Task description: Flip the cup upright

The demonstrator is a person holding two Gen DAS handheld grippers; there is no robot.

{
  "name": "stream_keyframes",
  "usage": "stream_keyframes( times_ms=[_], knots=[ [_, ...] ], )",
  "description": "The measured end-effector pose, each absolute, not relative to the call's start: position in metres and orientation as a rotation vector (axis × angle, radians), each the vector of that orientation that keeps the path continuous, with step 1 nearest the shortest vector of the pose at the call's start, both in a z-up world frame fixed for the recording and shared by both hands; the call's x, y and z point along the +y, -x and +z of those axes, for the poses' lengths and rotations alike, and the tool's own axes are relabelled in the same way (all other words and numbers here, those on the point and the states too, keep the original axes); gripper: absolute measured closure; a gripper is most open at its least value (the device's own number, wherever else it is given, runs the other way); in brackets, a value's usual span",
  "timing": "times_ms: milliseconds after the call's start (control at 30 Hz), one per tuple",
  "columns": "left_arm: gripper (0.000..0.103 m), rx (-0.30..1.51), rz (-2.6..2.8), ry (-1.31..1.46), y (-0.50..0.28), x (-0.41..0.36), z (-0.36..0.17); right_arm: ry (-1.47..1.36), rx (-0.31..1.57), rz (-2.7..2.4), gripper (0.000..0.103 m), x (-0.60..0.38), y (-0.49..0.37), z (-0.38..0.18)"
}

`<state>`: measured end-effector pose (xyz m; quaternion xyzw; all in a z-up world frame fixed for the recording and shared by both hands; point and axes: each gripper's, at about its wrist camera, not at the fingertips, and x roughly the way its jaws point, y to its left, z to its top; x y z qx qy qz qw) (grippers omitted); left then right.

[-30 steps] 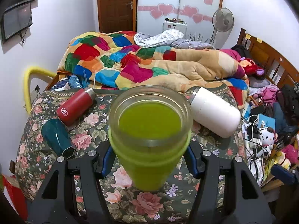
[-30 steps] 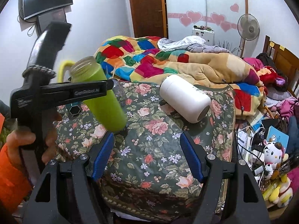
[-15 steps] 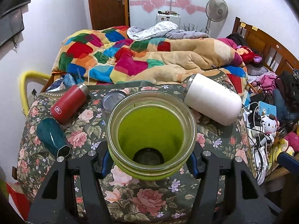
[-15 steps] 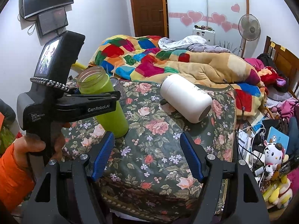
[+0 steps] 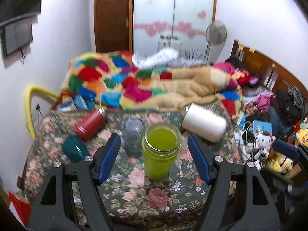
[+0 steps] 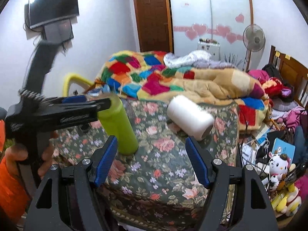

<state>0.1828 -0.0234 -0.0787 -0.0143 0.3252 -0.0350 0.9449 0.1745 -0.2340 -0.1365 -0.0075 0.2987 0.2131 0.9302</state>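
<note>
Green cup (image 5: 161, 150) upright, mouth up, on floral cloth (image 5: 173, 194).

A lime-green cup (image 5: 160, 153), a red flask (image 5: 90, 124) and a white bottle (image 5: 204, 124) lie over dark-green, pink-rose floral cloth (image 5: 159, 194); the quilt (image 5: 123, 80) is multicoloured patchwork.

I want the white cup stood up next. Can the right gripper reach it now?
Probably yes. The right gripper is open and empty, and the white cup lies on its side ahead, with bare floral cloth between.
</note>
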Motion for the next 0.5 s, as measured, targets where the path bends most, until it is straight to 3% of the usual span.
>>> stream_keyframes(
  times_ms=[300, 500],
  knots=[
    [0.029, 0.361, -0.078, 0.047, -0.082, -0.006, -0.002, -0.041, 0.364, 0.445, 0.033, -0.237, -0.119, -0.070],
    [0.005, 0.181, -0.045, 0.047, -0.024, -0.007, 0.023, -0.093, 0.212, 0.452, 0.026, -0.242, -0.080, -0.040]
  ],
)
